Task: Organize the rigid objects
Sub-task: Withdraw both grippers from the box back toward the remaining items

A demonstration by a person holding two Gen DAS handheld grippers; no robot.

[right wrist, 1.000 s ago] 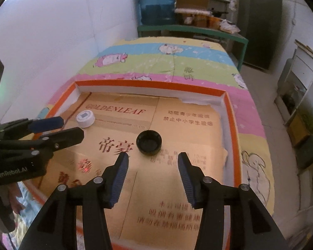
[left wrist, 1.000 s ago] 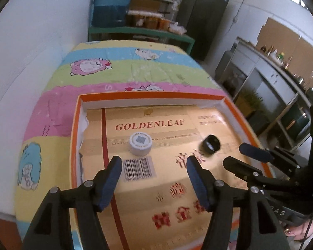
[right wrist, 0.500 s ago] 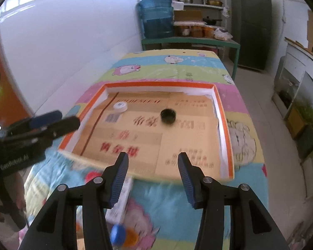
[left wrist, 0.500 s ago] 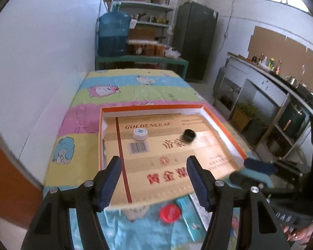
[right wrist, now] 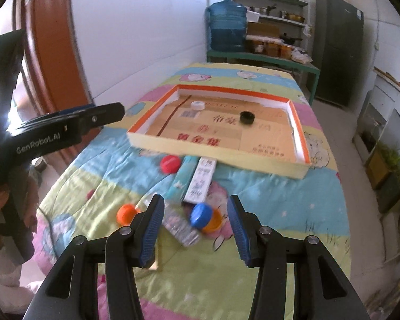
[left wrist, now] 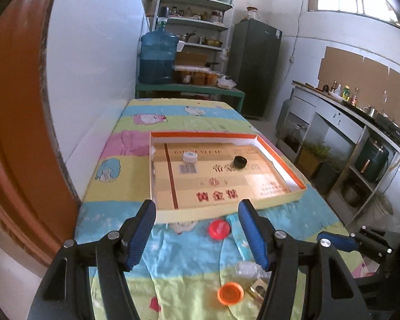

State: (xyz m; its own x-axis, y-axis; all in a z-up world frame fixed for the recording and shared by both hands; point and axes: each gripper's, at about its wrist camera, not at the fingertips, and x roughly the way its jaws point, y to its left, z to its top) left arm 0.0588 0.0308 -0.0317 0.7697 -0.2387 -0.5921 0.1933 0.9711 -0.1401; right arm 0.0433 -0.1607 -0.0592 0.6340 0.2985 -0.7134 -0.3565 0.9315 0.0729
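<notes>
A shallow orange-rimmed cardboard box [left wrist: 280, 160] [right wrist: 298, 133] lies on the bed, holding a white cap [left wrist: 190, 157] [right wrist: 197, 105] and a black cap [left wrist: 239, 162] [right wrist: 247, 117]. Nearer me, loose on the blanket, lie a red cap [left wrist: 219, 229] [right wrist: 170, 163], an orange cap [left wrist: 230, 293] [right wrist: 126, 214], a blue cap [right wrist: 200, 214] on an orange lid [right wrist: 214, 221], two slim cartons [right wrist: 203, 180] and a clear plastic bottle [right wrist: 180, 225]. My left gripper [left wrist: 197, 236] and right gripper [right wrist: 195, 229] both hang open and empty above these loose things.
The colourful cartoon blanket [left wrist: 120, 165] covers a bed against a white wall. A water jug [left wrist: 158, 58], shelves and a dark fridge [left wrist: 256, 66] stand beyond it; a counter [left wrist: 346, 112] runs along the right. An orange door frame [left wrist: 16, 133] is on the left.
Both grippers have pulled back from over the box toward the near end of the bed and risen slightly; the loose caps and cartons have come into view. Both stay open.
</notes>
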